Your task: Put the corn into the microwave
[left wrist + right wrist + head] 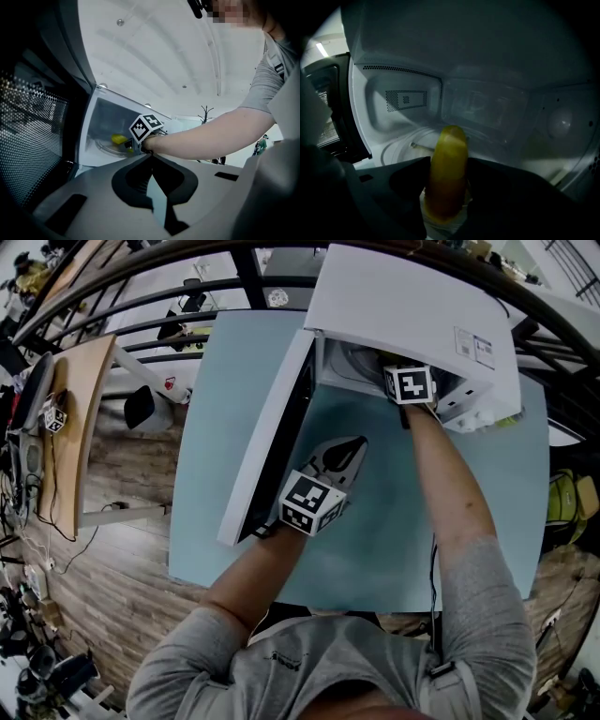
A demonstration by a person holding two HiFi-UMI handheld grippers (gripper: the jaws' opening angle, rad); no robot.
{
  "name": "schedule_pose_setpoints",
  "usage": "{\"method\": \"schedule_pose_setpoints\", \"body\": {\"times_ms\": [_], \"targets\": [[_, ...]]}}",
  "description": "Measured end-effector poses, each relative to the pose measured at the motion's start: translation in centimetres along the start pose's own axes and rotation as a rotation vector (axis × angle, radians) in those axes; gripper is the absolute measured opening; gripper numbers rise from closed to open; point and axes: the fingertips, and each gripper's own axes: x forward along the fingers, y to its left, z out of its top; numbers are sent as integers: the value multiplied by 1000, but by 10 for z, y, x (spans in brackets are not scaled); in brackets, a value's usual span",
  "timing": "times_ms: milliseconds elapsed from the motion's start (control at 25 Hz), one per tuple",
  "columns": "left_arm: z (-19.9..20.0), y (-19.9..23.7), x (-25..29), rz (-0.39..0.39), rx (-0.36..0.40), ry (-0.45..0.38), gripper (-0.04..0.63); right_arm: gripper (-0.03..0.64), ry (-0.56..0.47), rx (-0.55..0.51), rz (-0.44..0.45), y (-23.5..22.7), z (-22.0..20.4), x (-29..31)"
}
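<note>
The white microwave (412, 306) sits at the far side of the pale blue table (394, 531). Its door (272, 437) is swung wide open to the left, and the dark mesh window faces inward.

The person's right arm reaches straight into the opening. The right gripper (449, 161) is inside the cavity, so from above only its marker cube shows at the mouth. Its own view shows the jaws clamped on the corn (447, 176), one dark jaw pressed on each side. The yellow cob sticks out forward past the jaw tips. The cob is inside the microwave, over the round glass turntable (401, 147), with the back wall and its vent holes beyond. I can't tell whether the corn touches the glass.

The left gripper (354, 448) is outside the microwave, over the table just in front of the opening and close beside the inner face of the open door. Its jaws are pressed together at the tips with nothing between them. It points toward the cavity. From its view the corn (119, 138) shows as a small yellow spot inside the lit cavity, just left of the right gripper's cube.
</note>
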Motion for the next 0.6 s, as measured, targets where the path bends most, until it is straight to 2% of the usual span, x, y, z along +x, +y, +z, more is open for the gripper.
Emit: {"method": "schedule_pose_setpoints", "body": {"times_ms": [600], "targets": [[3, -4, 2, 7, 0, 11, 18, 278, -21, 45, 29, 1, 0, -5]]}}
